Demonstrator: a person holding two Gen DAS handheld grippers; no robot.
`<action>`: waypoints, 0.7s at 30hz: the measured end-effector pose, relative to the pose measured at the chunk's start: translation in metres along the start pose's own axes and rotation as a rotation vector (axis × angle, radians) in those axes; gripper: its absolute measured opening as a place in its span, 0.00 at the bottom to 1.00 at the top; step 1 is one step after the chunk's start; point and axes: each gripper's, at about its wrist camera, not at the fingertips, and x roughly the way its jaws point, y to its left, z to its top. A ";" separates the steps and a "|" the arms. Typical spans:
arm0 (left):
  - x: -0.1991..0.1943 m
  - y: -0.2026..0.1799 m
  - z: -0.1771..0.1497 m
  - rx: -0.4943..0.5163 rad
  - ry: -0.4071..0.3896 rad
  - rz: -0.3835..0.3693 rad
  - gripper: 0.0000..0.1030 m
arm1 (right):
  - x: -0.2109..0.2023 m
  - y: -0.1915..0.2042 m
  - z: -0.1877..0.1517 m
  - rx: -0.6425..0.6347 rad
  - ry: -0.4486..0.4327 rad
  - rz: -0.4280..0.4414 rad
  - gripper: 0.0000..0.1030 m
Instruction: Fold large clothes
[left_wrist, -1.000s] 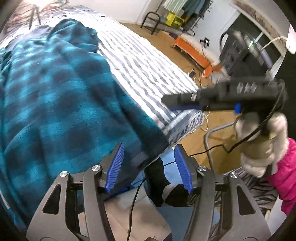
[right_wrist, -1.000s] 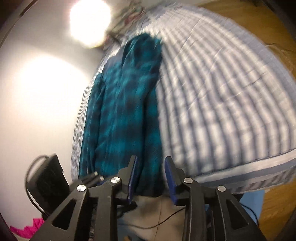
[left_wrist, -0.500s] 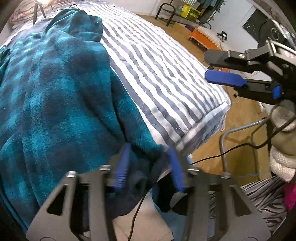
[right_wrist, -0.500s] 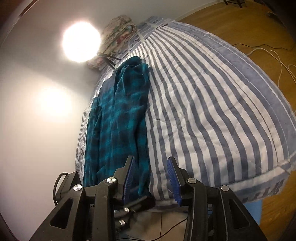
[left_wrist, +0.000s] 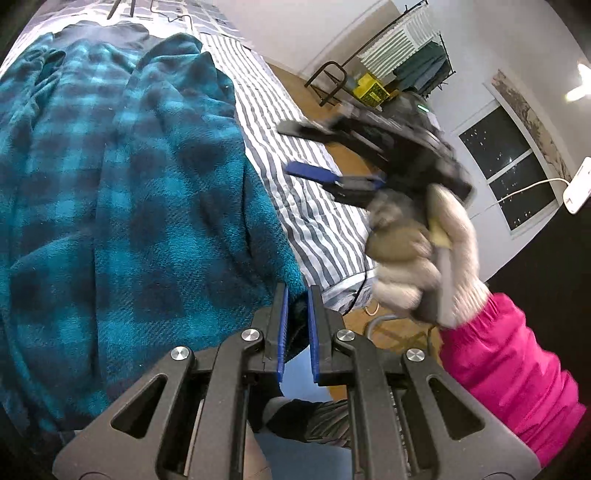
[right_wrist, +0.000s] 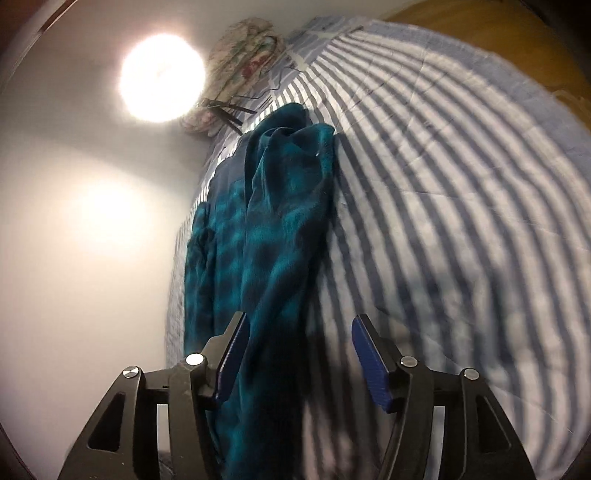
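Left gripper pinches the hem of a teal and dark blue checked fleece garment on a striped bed; right gripper hangs spread above it.

In the left wrist view, the left gripper (left_wrist: 295, 314) at lower centre has its blue-padded fingers (left_wrist: 282, 325) drawn close together on a corner of the teal and dark blue checked fleece garment (left_wrist: 129, 192), which fills the left half of the frame over the grey and white striped bedcover (left_wrist: 314, 221). At centre right, a white-gloved hand (left_wrist: 417, 258) with a bright pink sleeve (left_wrist: 509, 373) holds the right gripper (left_wrist: 306, 151), blurred, above the cover. In the right wrist view, the right gripper (right_wrist: 297, 354) at the bottom has its fingers spread wide with nothing between them, the garment (right_wrist: 273, 236) running up the centre left below a bright round lamp (right_wrist: 162, 77).
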 end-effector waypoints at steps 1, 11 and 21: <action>0.000 -0.002 0.000 0.006 -0.001 0.004 0.08 | 0.010 -0.001 0.006 0.021 0.003 0.015 0.61; 0.004 0.004 0.001 -0.012 0.004 -0.045 0.07 | 0.089 0.000 0.043 0.107 0.053 -0.030 0.07; -0.034 0.042 0.000 -0.121 -0.053 -0.132 0.06 | 0.096 0.144 0.037 -0.442 -0.057 -0.463 0.03</action>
